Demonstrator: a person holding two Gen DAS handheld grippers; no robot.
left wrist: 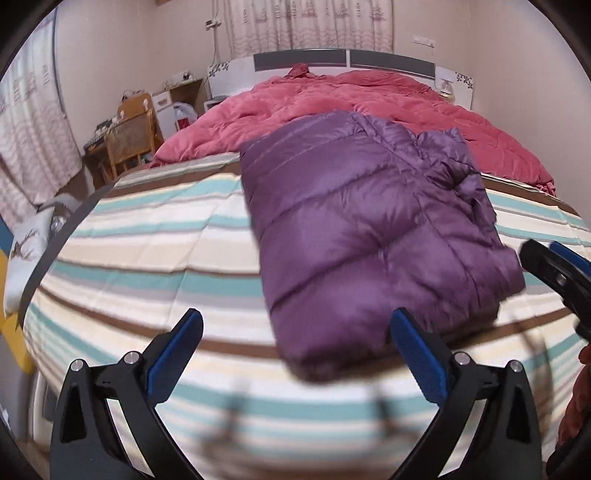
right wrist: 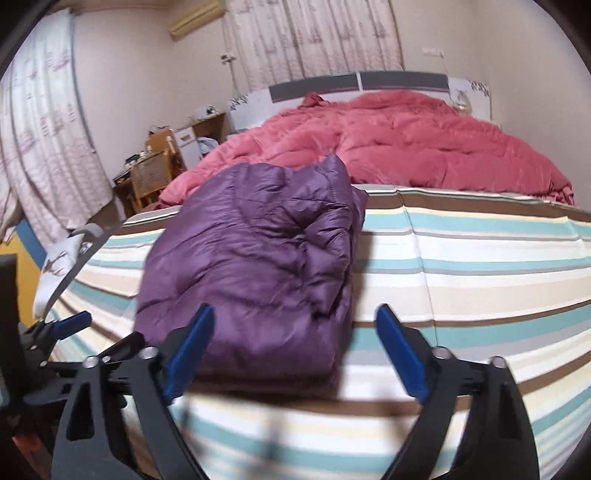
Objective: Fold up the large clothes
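Note:
A purple puffer jacket (left wrist: 369,229) lies folded into a thick rectangle on the striped bed sheet (left wrist: 147,236). In the left wrist view my left gripper (left wrist: 295,321) stands open just in front of the jacket's near edge, with nothing between its blue pads. The right gripper (left wrist: 554,266) shows at the right edge of that view, beside the jacket. In the right wrist view the folded jacket (right wrist: 251,258) sits left of centre. My right gripper (right wrist: 295,314) is open over the jacket's near right corner, gripping nothing. The left gripper (right wrist: 55,328) appears low at the left.
A crumpled pink duvet (left wrist: 369,99) covers the far half of the bed, up to the headboard (left wrist: 343,61). A wooden chair (left wrist: 129,136) and cluttered desk stand left of the bed. Curtains (left wrist: 306,22) hang behind. A white pillow (left wrist: 26,258) lies at the bed's left edge.

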